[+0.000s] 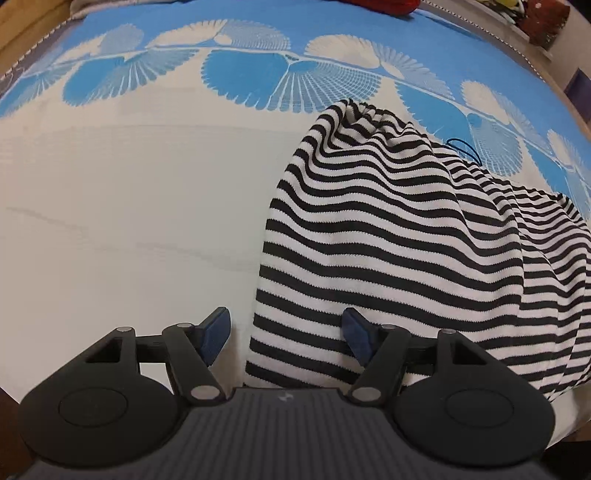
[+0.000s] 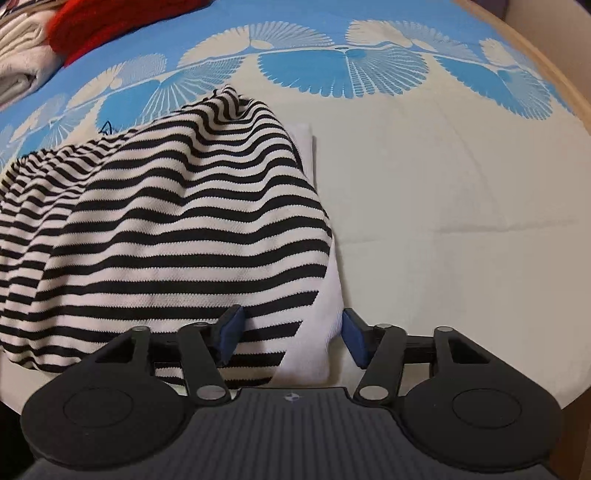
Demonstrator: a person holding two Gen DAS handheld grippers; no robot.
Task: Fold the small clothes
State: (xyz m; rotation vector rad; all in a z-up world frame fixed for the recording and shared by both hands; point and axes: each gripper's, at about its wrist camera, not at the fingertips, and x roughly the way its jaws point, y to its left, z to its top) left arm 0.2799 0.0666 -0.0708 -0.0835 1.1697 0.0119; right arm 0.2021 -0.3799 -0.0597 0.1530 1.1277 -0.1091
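A black-and-white striped garment (image 1: 388,229) lies rumpled on the bedsheet (image 1: 129,221). In the left wrist view my left gripper (image 1: 285,336) stands open over its near left corner. The striped edge runs between the blue pads (image 1: 216,336), and neither pad presses on it. In the right wrist view the same garment (image 2: 166,221) fills the left half, with a white layer (image 2: 325,314) showing along its right edge. My right gripper (image 2: 291,338) is open astride the near right corner, cloth lying between the pads (image 2: 354,339) without being pinched.
The sheet is cream near me with a blue fan-patterned band (image 2: 332,66) farther off. A red garment (image 2: 110,22) and folded white clothes (image 2: 18,48) lie at the far edge. A wooden bed frame (image 2: 576,92) borders the right. A thin dark cord (image 1: 465,147) pokes out behind the garment.
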